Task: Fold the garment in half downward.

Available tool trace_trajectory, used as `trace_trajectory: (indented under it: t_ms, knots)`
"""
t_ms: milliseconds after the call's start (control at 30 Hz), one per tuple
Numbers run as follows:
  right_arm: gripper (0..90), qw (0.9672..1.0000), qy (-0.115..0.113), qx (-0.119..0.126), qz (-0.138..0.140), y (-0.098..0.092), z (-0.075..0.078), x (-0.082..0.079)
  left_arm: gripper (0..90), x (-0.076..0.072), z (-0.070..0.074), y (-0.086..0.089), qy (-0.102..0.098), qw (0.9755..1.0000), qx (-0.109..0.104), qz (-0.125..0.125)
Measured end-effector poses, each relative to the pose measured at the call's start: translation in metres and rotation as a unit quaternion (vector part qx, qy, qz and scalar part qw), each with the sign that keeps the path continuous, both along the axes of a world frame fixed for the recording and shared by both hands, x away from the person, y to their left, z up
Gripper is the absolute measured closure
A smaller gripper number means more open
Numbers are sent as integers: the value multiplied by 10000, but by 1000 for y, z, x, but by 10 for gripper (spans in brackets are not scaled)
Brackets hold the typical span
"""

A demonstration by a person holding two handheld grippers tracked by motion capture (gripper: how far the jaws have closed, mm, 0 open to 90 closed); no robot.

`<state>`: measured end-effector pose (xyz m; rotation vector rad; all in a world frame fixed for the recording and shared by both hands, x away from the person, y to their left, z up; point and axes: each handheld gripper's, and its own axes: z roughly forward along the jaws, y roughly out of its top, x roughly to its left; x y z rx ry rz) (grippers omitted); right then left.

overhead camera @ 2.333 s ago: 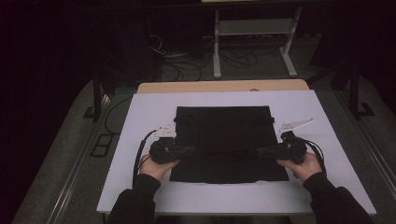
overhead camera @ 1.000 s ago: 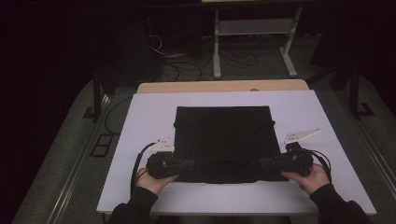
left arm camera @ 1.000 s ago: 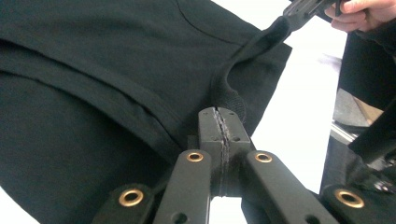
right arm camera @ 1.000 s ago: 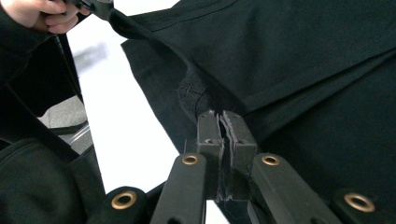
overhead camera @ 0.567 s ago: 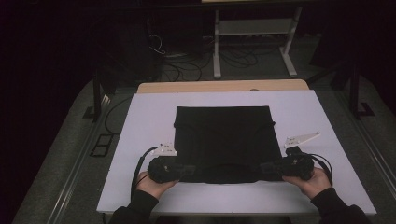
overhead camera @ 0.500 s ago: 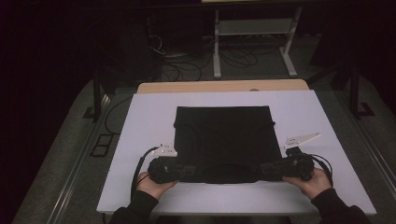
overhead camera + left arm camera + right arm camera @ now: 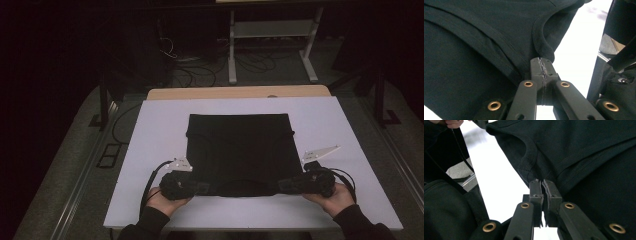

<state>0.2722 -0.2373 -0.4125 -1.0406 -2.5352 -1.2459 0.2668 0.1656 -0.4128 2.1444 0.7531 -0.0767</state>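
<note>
Both jaw sets are clamped: L gripper [image 7: 541,61] and R gripper [image 7: 544,182] each pinch the near edge of the black shirt [image 7: 240,150]. Since approx. 2 s earlier, that edge is drawn toward the person across the white table [image 7: 150,130]; a fold or pull-flat is judged in progress.

light: dim room, bright white table [image 7: 150,150] | shadows: soft | focus: sharp | glare: table overexposed in gripper views
</note>
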Motion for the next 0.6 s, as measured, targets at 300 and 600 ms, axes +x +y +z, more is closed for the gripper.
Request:
trace_trajectory:
  t_ms: [300,600]
  knots:
    - [832,9999,5,-107,7,2,-2,-2,887,-1,-4,1,88,10000,39,-18]
    - [750,9994,147,-296,80,4,-7,-4,819,-2,-9,0,167,9997,138,-105]
